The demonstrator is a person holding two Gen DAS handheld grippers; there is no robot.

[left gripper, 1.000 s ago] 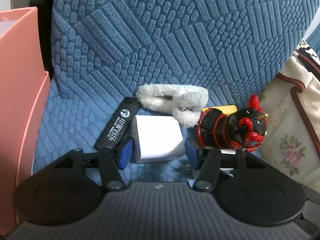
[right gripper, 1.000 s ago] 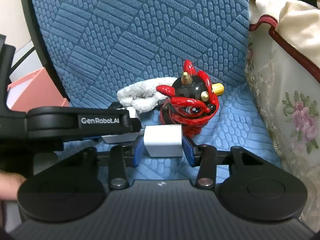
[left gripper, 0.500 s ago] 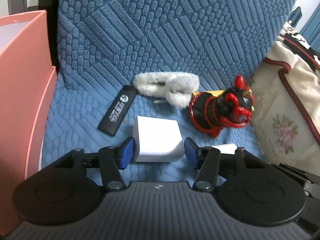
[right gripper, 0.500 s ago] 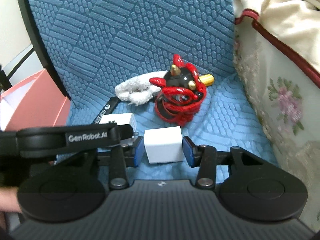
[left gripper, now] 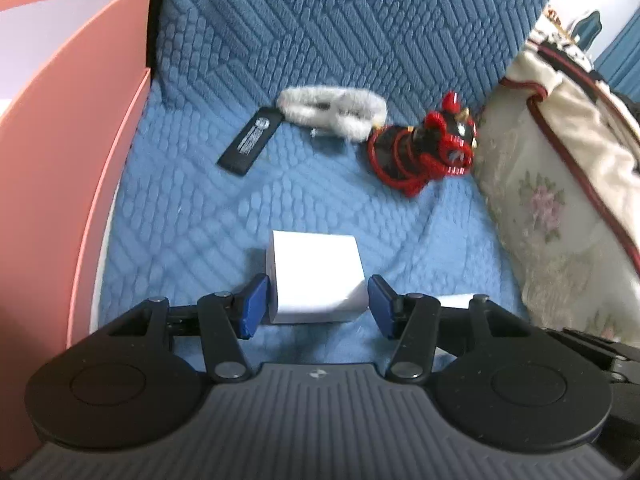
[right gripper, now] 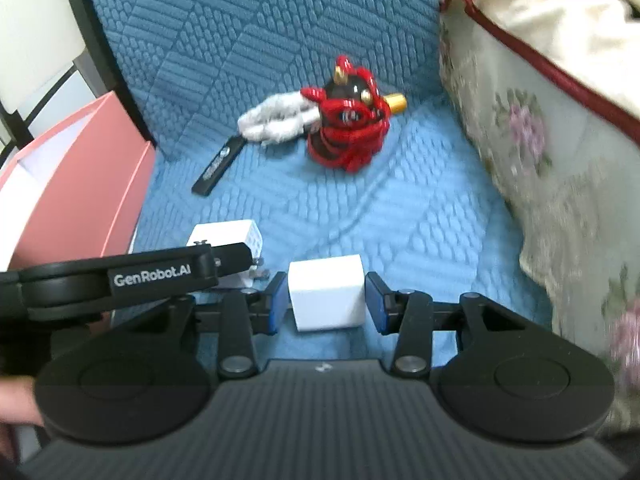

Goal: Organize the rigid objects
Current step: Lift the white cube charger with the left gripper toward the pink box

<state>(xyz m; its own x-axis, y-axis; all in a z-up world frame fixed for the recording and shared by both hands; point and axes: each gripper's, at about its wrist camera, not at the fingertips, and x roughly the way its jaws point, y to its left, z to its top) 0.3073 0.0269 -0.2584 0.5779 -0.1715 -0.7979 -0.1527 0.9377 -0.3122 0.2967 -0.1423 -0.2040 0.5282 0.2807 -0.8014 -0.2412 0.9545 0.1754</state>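
Observation:
My left gripper (left gripper: pixel 316 306) is shut on a white charger block (left gripper: pixel 316 276), held a little above the blue seat (left gripper: pixel 200 216). My right gripper (right gripper: pixel 326 306) is shut on a smaller white cube (right gripper: pixel 326 296). In the right wrist view the left gripper's black housing (right gripper: pixel 120 280) crosses the lower left, with the charger (right gripper: pixel 228 238) and its metal prongs showing behind it. Back by the seat's backrest lie a red and black lion toy (left gripper: pixel 424 148) (right gripper: pixel 348 120), a white fluffy piece (left gripper: pixel 332 108) (right gripper: pixel 276 118) and a flat black bar (left gripper: pixel 250 140) (right gripper: pixel 218 166).
A pink box (left gripper: pixel 60 160) (right gripper: pixel 80 200) stands open against the seat's left side. A floral cushion with dark red piping (left gripper: pixel 560 180) (right gripper: pixel 540 128) fills the right side. A gold-capped object (right gripper: pixel 394 102) pokes out behind the lion toy. A hand shows at the lower left edge.
Both grippers have drawn back from the pile toward the seat's front, each carrying its white block. The lion toy, fluffy piece and black bar now lie farther off.

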